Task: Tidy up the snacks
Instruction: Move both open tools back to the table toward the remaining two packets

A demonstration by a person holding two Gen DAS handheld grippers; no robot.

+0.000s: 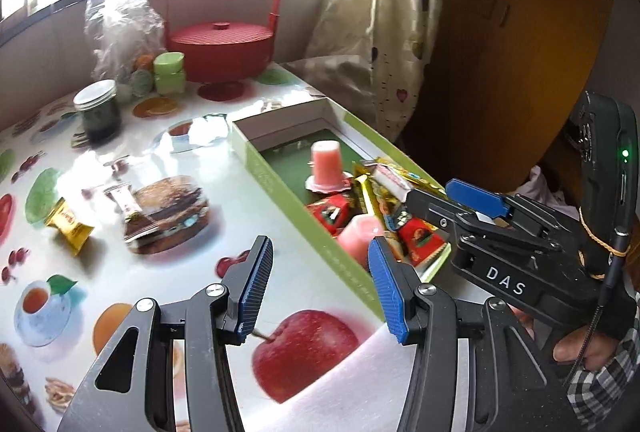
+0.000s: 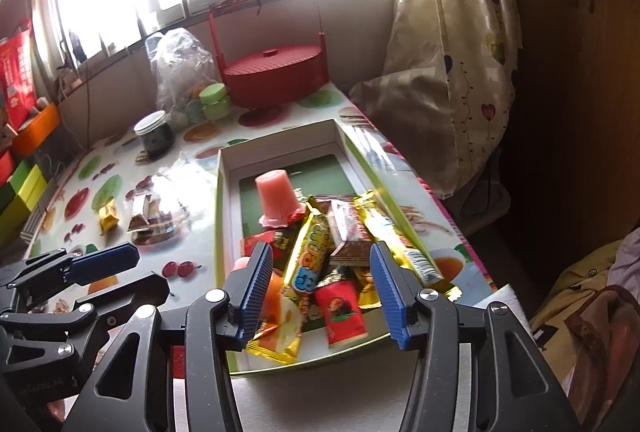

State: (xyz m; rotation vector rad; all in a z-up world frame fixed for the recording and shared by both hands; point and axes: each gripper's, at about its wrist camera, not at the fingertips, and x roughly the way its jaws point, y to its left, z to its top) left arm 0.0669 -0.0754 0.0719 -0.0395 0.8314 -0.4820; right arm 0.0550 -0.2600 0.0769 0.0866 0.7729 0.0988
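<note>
A green box (image 1: 280, 191) (image 2: 224, 199) lies on the fruit-print table and holds several snacks: a pink jelly cup (image 1: 326, 167) (image 2: 277, 191), red packets (image 1: 332, 211) (image 2: 344, 308) and gold-wrapped bars (image 2: 312, 252). A gold candy (image 1: 68, 226) (image 2: 108, 216) and a brown wafer packet (image 1: 130, 207) (image 2: 142, 211) lie loose on the table left of the box. My left gripper (image 1: 320, 272) is open and empty over the table at the box's near edge. My right gripper (image 2: 320, 280) is open and empty above the box's near end; it also shows in the left wrist view (image 1: 460, 199).
A red lidded basket (image 1: 220, 47) (image 2: 276, 71), a green jar (image 1: 170, 71), a dark glass jar (image 1: 98, 111) (image 2: 154, 133) and a plastic bag (image 2: 180, 67) stand at the table's far side. A curtain (image 2: 452, 51) hangs right. Coloured boxes (image 2: 24, 183) stand left.
</note>
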